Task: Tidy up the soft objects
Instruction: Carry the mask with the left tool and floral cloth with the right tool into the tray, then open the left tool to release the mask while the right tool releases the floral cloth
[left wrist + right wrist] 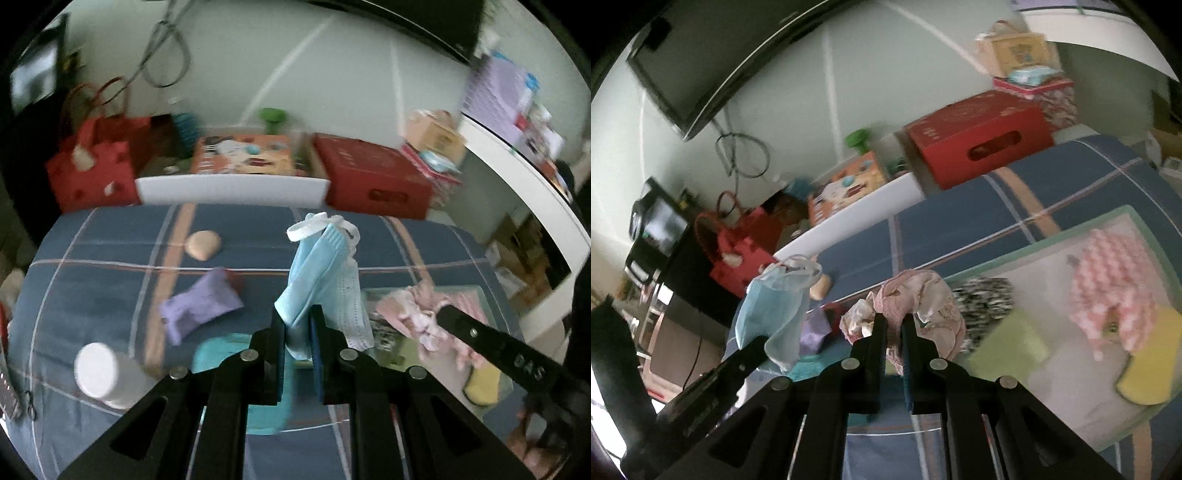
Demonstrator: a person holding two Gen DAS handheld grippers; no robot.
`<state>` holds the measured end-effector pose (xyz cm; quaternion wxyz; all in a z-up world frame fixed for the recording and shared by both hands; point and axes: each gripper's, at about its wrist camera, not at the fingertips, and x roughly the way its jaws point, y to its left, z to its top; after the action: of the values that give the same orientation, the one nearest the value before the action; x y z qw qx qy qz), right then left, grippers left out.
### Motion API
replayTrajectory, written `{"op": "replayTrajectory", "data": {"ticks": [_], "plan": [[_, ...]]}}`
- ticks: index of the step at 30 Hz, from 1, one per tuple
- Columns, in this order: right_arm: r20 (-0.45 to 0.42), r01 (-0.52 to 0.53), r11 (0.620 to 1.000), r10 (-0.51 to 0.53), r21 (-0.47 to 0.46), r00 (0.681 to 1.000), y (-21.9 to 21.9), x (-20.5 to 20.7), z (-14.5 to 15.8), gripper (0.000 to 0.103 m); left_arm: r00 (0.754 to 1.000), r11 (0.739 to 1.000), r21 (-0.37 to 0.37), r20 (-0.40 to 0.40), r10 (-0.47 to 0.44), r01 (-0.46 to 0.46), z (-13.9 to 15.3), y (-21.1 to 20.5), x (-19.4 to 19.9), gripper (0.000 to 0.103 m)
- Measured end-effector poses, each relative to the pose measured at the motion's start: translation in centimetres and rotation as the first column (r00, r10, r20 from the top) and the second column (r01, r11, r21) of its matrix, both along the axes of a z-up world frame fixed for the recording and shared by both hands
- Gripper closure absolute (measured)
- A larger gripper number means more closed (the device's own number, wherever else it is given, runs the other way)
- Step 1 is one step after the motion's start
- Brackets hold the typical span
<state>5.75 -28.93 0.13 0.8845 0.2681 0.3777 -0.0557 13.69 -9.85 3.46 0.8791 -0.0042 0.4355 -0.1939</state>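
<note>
While both grippers hang above the blue plaid bed (92, 288), each one pinches a soft thing. The left gripper (297, 332) has its jaws pressed together on the lower end of blue masks (321, 266), which stick up from the pads, their white ear loops at the top. The right gripper (894, 325) has its jaws nearly touching, clamped on a pink cloth (916, 295) that bunches over the fingertips. In the right wrist view the masks (775, 310) and the left gripper appear at the left, beside the cloth but apart from it.

On the bed lie a purple cloth (199, 306) near the middle, a beige pad (203, 244) closer to the far edge, a teal cloth (225, 350) under the left gripper and a white cylinder (99, 373) toward the left edge. A tray (1071, 369) sits on the right side of the bed, holding a pink checked cloth (1108, 288), a yellow item (1152, 362), a light green item (1012, 343) and a black-and-white patterned cloth (986, 299). Beyond the far edge stand a red box (373, 173) and a red bag (96, 166).
</note>
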Motion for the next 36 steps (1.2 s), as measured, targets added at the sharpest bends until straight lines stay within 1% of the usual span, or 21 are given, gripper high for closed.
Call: {"op": "replayTrajectory", "data": {"ticks": [5,8,11,18,22,25,27,29,33,36], "plan": [[-0.022,0.103,0.994,-0.103,-0.022,0.994,-4.0,-1.7,-0.2,0.095,0.998,0.998,0.022,-0.015,-0.062,0.062,-0.8,-3.4,-1.1,0.090],[-0.041,0.180,0.983,-0.181,-0.038,0.983,-6.5,-3.2,-0.4,0.095,0.993,0.993,0.027,-0.031,-0.111,0.112,-1.2,-5.3,-1.8,0.090],[-0.048,0.232,0.971,-0.235,-0.050,0.971,-8.3,-4.3,-0.3,0.095,0.988,0.988,0.033,-0.044,-0.147,0.149,-1.5,-6.9,-2.6,0.090],[-0.043,0.303,0.950,-0.306,-0.072,0.951,-11.3,-7.0,0.5,0.095,0.966,0.969,0.029,-0.091,-0.242,0.245,-2.9,-11.0,-4.3,0.090],[-0.066,0.294,0.953,-0.299,-0.072,0.952,-11.8,-7.2,0.1,0.095,0.957,0.961,0.039,-0.112,-0.269,0.274,-3.8,-12.6,-4.9,0.090],[-0.096,0.275,0.959,-0.281,-0.067,0.955,-12.0,-6.8,-0.7,0.095,0.949,0.957,0.039,-0.147,-0.280,0.289,-4.9,-13.6,-4.8,0.090],[-0.129,0.267,0.961,-0.274,-0.069,0.953,-12.2,-6.5,-1.6,0.095,0.944,0.955,0.045,-0.172,-0.282,0.294,-5.9,-14.1,-4.7,0.090],[-0.163,0.255,0.965,-0.263,-0.067,0.951,-12.3,-6.1,-2.6,0.091,0.939,0.953,0.057,-0.198,-0.280,0.296,-6.9,-14.6,-4.6,0.090],[-0.227,0.219,0.975,-0.223,-0.042,0.948,-12.3,-5.1,-4.8,0.091,0.935,0.955,0.076,-0.237,-0.262,0.287,-8.7,-15.0,-4.1,0.090],[-0.252,0.203,0.978,-0.206,-0.039,0.946,-12.2,-4.7,-5.8,0.091,0.931,0.955,0.088,-0.264,-0.252,0.283,-10.0,-15.3,-3.7,0.090]]}}
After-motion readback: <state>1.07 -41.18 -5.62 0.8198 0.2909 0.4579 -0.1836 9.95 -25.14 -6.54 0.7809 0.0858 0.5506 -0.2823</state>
